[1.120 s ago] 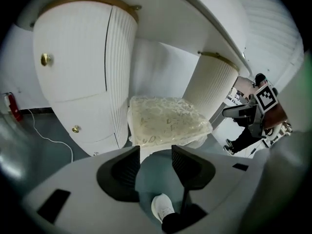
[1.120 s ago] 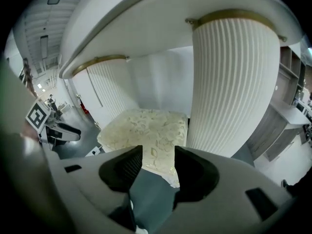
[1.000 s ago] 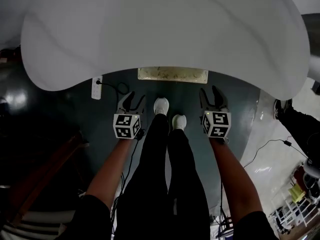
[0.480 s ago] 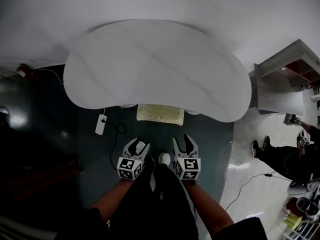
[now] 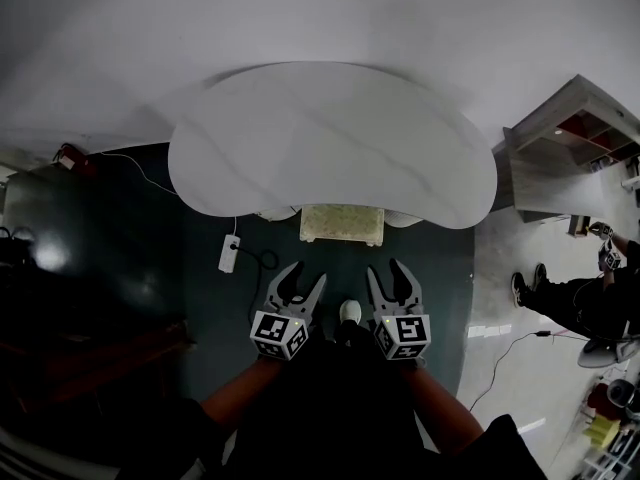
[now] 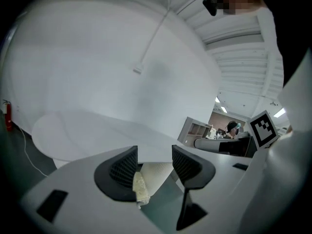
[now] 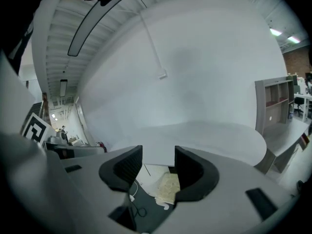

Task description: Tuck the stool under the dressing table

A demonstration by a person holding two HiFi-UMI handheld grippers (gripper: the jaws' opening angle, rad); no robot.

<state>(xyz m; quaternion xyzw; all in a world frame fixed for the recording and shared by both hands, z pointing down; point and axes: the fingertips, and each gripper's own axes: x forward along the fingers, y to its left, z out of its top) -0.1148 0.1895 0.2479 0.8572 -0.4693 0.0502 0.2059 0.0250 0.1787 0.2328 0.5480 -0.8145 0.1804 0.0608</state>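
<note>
The white kidney-shaped dressing table [image 5: 330, 138] stands against the wall. The stool's cream fuzzy seat [image 5: 342, 224] shows at the table's front edge, partly under the top. My left gripper [image 5: 297, 286] and right gripper [image 5: 393, 280] hang side by side in front of it, well apart from it, both open and empty. In the left gripper view the open jaws [image 6: 155, 155] frame the table [image 6: 97, 135] and a strip of the stool [image 6: 141, 189]. The right gripper [image 7: 158, 155] looks over the stool [image 7: 169, 186] beneath the table [image 7: 204, 138].
A white power strip [image 5: 229, 254] with its cable lies on the dark floor left of the stool. A grey shelf unit [image 5: 560, 148] stands to the table's right. A person [image 5: 570, 303] sits at far right. Dark furniture [image 5: 90, 353] fills the lower left.
Both grippers have risen from near the floor and drawn closer together. The view has pulled back, so the table looks smaller. The stool stays at the table's front edge.
</note>
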